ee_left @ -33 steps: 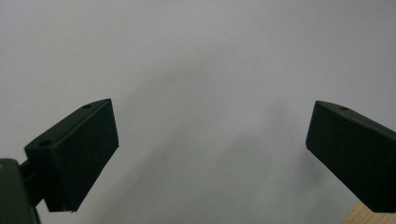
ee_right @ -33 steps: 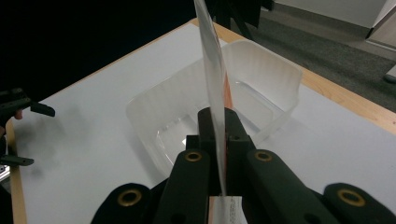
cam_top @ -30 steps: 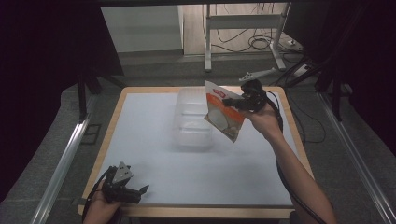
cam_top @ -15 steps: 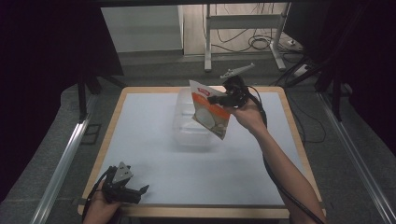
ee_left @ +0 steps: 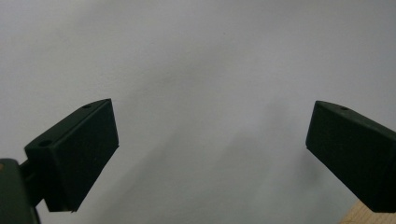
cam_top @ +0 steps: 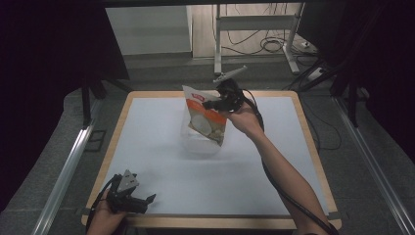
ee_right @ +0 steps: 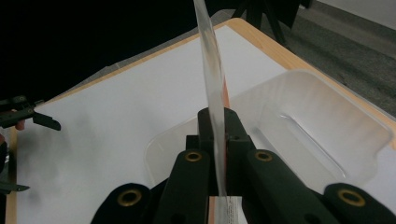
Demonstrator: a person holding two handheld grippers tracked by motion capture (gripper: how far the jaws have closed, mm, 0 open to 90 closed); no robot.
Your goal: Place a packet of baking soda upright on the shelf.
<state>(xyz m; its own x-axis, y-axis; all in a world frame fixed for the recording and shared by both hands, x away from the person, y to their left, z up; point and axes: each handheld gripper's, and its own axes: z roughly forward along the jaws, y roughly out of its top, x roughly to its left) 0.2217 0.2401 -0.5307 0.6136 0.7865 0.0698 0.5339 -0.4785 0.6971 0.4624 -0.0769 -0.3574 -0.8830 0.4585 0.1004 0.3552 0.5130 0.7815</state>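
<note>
High view: pouch (cam_top: 206, 119) pinched at its top edge by right gripper (cam_top: 211, 104), hanging tilted over clear tub (cam_top: 195, 144) near table (cam_top: 147, 127) middle. Lower corner of pouch at or just inside tub rim; contact hard to tell. Left gripper (cam_top: 147, 199) parked at near left edge, well apart from the work, jaws spread, nothing between them. Tub apparently empty apart from what the pouch hides.

Left gripper view: both jaws wide apart over bare white table (ee_left: 210, 70), a sliver of wooden edge at lower right. Nothing held.

Right gripper view: jaws pressed together on thin edge of pouch (ee_right: 212, 93), seen edge-on and rising straight up from the pinch. Beyond it, tub (ee_right: 327, 121) open and translucent, floor bare, no contents visible. Left gripper (ee_right: 28, 116) far off at left.

Progress, as a judgement: pickup done, carry to tub about finished, pouch roughly above the opening. Left to do: lowering into tub, release, withdrawal. Main risk: tilted pouch catching the near rim or tipping the light tub on release.
</note>
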